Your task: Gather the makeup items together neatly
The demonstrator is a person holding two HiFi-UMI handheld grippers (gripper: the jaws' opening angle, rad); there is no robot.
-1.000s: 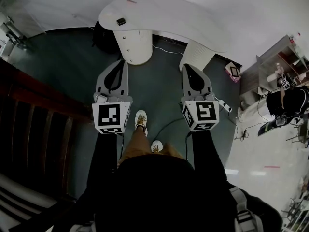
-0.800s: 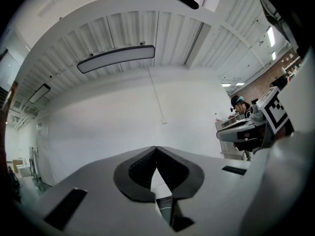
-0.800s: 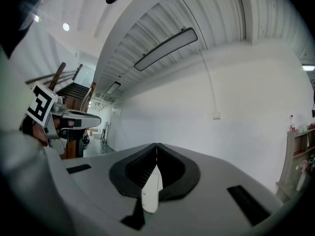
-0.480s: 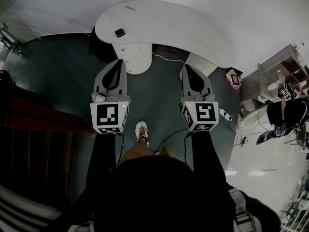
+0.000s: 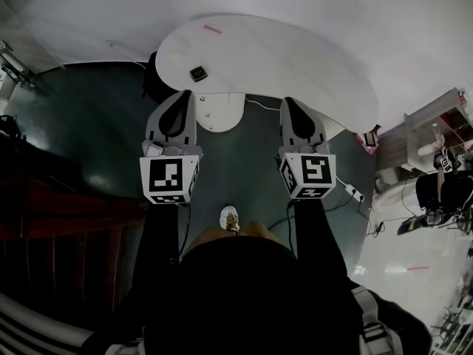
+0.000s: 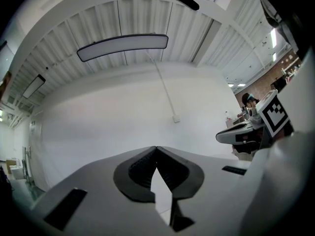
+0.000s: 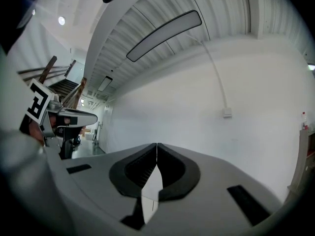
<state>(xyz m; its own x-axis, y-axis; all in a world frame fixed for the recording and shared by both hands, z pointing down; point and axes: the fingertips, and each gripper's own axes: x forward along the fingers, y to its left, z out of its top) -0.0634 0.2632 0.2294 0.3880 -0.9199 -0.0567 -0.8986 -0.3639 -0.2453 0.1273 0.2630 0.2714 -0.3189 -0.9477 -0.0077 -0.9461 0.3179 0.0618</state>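
Left gripper (image 5: 183, 96) and right gripper (image 5: 290, 102) are both pinched closed on nothing and held level out front, I'd guess just a carrying posture, since the small dark square case (image 5: 197, 73) and thin pink stick (image 5: 213, 29) sit well apart on the white table (image 5: 295, 58) ahead.

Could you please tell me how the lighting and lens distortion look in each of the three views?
Head view: heavy fisheye; the white table is brightly lit, the stairs at left very dark. Left gripper view: black circular vignette, ceiling light panel bowed, wall evenly lit. Right gripper view: same vignette, its ceiling light panel curved too, no harsh glare.
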